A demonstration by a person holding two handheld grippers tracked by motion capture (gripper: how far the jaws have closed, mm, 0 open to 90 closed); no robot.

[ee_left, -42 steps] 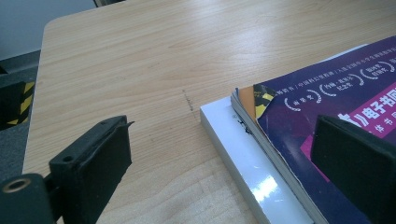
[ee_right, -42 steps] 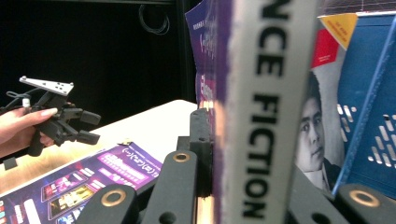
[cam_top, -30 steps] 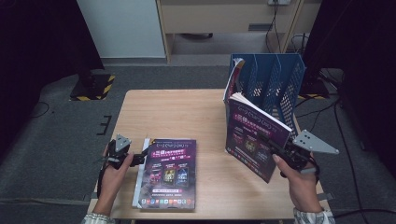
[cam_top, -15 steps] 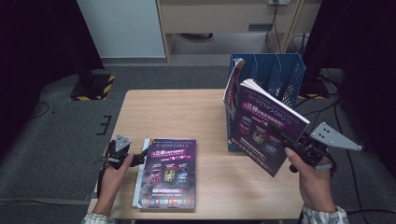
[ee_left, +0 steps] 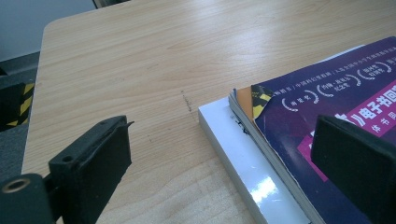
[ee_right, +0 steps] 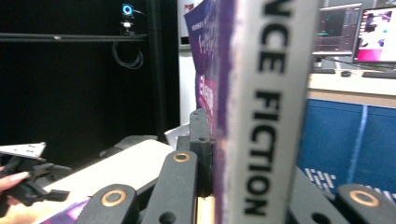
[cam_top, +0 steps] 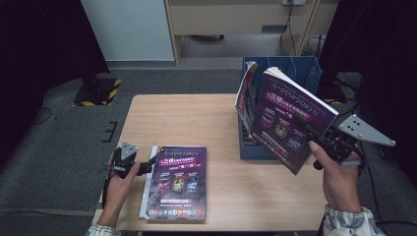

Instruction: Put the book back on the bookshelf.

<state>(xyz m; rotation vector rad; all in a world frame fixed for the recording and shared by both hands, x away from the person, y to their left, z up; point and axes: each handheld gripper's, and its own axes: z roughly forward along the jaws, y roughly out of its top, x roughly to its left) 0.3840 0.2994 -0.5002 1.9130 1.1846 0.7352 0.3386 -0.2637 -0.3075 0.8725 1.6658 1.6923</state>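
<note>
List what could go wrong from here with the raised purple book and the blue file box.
1. The right gripper clamps the thick purple book only near its lower edge, so it may tilt or slip.
2. A red-and-white magazine already leans in the blue slotted file box; the book could catch it or the wall.
3. The left gripper, open beside the flat stack of purple books, may not steady it.
</note>
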